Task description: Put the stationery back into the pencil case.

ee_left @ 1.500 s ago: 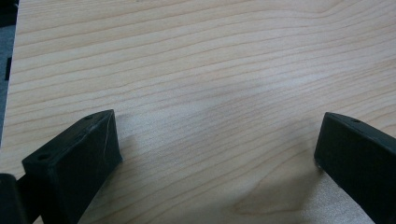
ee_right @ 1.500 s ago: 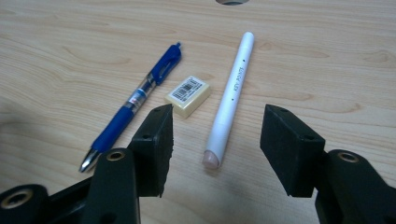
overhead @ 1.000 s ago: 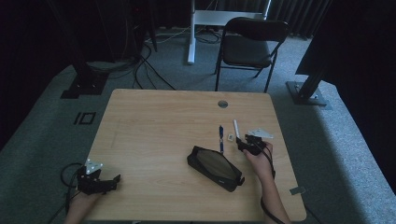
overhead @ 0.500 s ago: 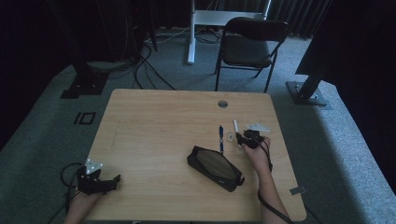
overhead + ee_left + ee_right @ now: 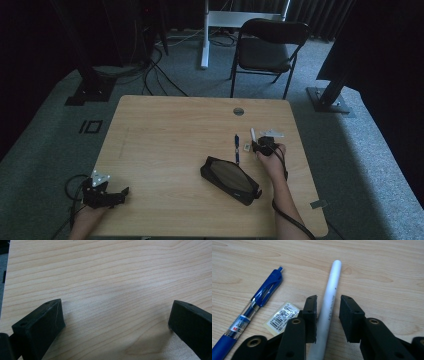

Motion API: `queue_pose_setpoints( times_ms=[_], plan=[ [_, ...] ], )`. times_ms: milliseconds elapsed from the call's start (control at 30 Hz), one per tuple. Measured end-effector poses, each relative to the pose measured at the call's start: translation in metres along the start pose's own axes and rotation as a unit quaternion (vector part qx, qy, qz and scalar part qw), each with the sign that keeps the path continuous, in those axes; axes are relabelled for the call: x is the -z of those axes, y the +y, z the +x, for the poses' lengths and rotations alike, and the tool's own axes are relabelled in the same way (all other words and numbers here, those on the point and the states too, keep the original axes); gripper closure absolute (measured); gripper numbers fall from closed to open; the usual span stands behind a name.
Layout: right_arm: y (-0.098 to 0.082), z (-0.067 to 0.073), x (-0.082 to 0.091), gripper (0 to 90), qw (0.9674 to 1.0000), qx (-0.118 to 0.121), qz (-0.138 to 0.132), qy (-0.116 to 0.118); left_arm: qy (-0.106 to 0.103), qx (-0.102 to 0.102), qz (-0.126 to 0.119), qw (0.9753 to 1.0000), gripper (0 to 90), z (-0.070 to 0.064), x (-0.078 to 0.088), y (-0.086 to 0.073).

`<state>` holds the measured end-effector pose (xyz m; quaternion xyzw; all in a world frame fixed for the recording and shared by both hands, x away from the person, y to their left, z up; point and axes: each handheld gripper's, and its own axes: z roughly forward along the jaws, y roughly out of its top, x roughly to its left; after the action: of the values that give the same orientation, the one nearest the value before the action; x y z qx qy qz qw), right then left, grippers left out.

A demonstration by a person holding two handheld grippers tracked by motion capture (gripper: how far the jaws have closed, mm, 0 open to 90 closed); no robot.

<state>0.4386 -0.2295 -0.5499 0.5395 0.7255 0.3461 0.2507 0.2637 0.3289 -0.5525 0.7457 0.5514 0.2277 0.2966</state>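
A white pen [image 5: 329, 302] lies on the wooden table [image 5: 175, 130], and my right gripper [image 5: 329, 300] straddles it. Its jaws have just been closing on the pen. The left pad is at the pen's side, while a gap still shows at the right pad. From above, the right gripper [image 5: 260, 145] sits at the near end of the white pen [image 5: 253, 134]. A blue pen [image 5: 254, 307] lies to its left, with a small barcode label [image 5: 282, 317] between them. At the front left corner my left gripper [image 5: 120, 194] rests wide open, and its jaws [image 5: 117, 315] frame only bare wood.
A black zip pouch [image 5: 231, 179] lies at an angle just in front of the blue pen [image 5: 237, 149]. A round cable hole [image 5: 238, 111] sits near the far edge. A black chair [image 5: 270, 47] stands behind the table.
My right hand has edged forward over the white pen. The left hand and gripper have stayed put.
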Motion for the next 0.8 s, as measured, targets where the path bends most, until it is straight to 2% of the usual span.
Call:
queue_pose_setpoints(
  times_ms=[200, 433, 500, 633, 800],
  plan=[
    [0.0012, -0.0006, -0.0019, 69.7, 0.9999, -0.011, 0.006, 0.000, 0.000, 0.000, 0.000, 1.0000, 0.2, 0.0000, 0.0000, 0.0000],
    [0.0042, 0.0000, -0.0025, 74.4, 0.9998, -0.010, 0.016, -0.011, 0.000, 0.000, 0.000, 1.0000, 0.2, 0.0000, 0.0000, 0.0000],
    [0.0046, 0.0011, -0.0023, 77.6, 0.9996, -0.016, 0.018, -0.015, 0.000, 0.000, 0.000, 1.0000, 0.2, 0.0000, 0.0000, 0.0000],
    [0.0066, 0.0032, -0.0025, 78.1, 0.9989, -0.032, 0.024, -0.024, 0.000, 0.000, 0.000, 1.0000, 0.2, 0.0000, 0.0000, 0.0000],
    [0.0075, 0.0019, -0.0020, 78.3, 0.9982, -0.049, 0.027, -0.020, 0.000, 0.000, 0.000, 1.0000, 0.2, 0.0000, 0.0000, 0.0000]
  ],
)
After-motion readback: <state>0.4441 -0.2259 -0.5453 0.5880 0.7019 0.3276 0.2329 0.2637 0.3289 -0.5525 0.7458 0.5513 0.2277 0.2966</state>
